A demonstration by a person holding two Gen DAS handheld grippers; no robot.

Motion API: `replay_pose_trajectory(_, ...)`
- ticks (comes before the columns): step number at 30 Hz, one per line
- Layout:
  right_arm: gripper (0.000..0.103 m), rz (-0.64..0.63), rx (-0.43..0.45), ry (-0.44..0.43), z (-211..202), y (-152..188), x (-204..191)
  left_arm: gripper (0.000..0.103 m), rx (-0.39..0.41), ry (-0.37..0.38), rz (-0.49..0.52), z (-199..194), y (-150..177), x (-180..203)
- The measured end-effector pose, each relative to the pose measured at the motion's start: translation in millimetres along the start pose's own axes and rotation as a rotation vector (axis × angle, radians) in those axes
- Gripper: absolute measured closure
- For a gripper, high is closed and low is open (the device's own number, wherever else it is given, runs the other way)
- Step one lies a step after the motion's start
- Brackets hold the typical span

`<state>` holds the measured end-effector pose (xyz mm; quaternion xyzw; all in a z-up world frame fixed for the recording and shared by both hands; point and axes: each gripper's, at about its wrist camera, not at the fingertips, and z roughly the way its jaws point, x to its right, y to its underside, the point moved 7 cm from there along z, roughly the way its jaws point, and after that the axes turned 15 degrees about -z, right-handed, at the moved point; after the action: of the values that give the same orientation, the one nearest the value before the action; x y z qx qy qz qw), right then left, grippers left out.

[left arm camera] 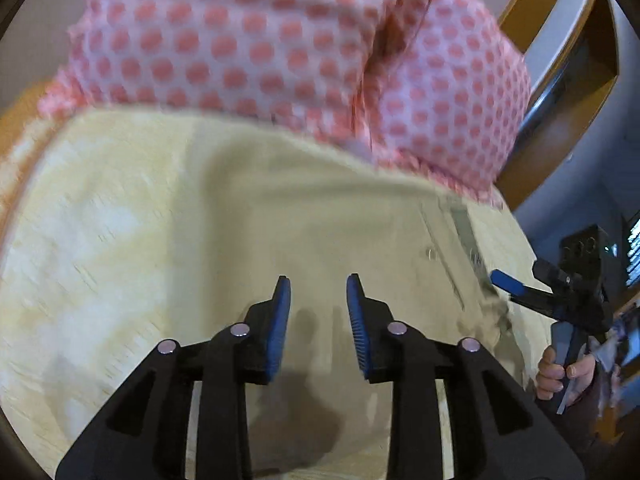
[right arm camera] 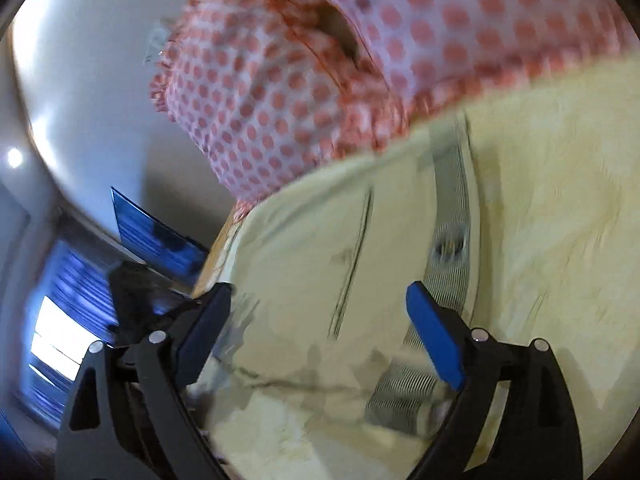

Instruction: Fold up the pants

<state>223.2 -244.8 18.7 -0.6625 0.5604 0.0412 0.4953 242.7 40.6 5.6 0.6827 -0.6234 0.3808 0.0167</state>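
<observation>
Pale yellow pants lie spread flat below both grippers; in the right wrist view their grey striped waistband lining and a pocket seam show. My left gripper is open and empty just above the cloth. My right gripper is open wide over the waistband end, holding nothing; it also shows in the left wrist view at the pants' right edge, with a hand on its handle.
A pink-and-white dotted cloth lies bunched beyond the pants, also in the right wrist view. A wooden frame stands at the right. A white wall and a bright window lie to the left.
</observation>
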Motion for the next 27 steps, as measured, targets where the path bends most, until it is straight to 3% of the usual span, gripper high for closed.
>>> replay_pose_trajectory(2, 0.021, 0.061, -0.003, 0.042, 4.3, 9.4, 16.6, 0.074, -0.034, -0.022, -0.031, 19.0, 3.5, -10.7)
replay_pose_trajectory(3, 0.025, 0.093, 0.031, 0.055, -1.0, 10.5, 21.9, 0.073, -0.010, -0.007, -0.040, 18.0, 2.2, -11.5)
replay_pose_trajectory(4, 0.024, 0.094, 0.033, 0.083, -5.6, 12.4, 20.6, 0.073, -0.005, -0.038, -0.049, 15.6, 2.2, -13.2)
replay_pose_trajectory(5, 0.021, 0.075, 0.037, 0.122, -9.3, 14.3, 16.4, 0.073, 0.008, -0.060, -0.048, 9.6, 4.3, -12.8)
replay_pose_trajectory(6, 0.007, 0.011, 0.050, 0.192, -15.7, 18.0, 5.0, 0.071, 0.027, -0.067, -0.032, 2.0, 8.7, -10.2)
replay_pose_trajectory(7, 0.002, -0.045, 0.066, 0.232, -22.7, 23.4, -5.4, 0.065, 0.064, -0.081, 0.002, -9.9, 17.0, -5.8)
replay_pose_trajectory(9, 0.002, -0.174, 0.088, 0.297, -26.0, 42.8, -34.7, 0.013, 0.141, -0.123, 0.053, -32.0, 37.8, -1.8)
replay_pose_trajectory(10, 0.002, -0.226, 0.085, 0.345, -28.8, 55.3, -44.5, 0.009, 0.212, -0.157, 0.082, -47.2, 53.0, 0.4)
replay_pose_trajectory(11, 0.002, -0.302, 0.083, 0.430, -28.1, 71.1, -57.5, 0.009, 0.256, -0.176, 0.111, -56.1, 67.2, 3.4)
replay_pose_trajectory(15, 0.002, -0.454, 0.084, 0.595, -21.4, 111.7, -81.8, 0.002, 0.351, -0.269, 0.170, -76.0, 121.2, 1.9)
replay_pose_trajectory(19, 0.002, -0.506, 0.061, 0.640, -9.6, 132.4, -85.0, 0.002, 0.339, -0.300, 0.165, -71.6, 152.6, -7.3)
replay_pose_trajectory(23, 0.002, -0.516, 0.046, 0.666, -2.9, 147.5, -84.9, 0.001, 0.340, -0.354, 0.172, -66.2, 160.2, -18.1)
replay_pose_trajectory(27, 0.002, -0.521, 0.100, 0.706, -4.1, 154.4, -88.4, 0.001, 0.388, -0.350, 0.196, -68.3, 166.3, -19.9)
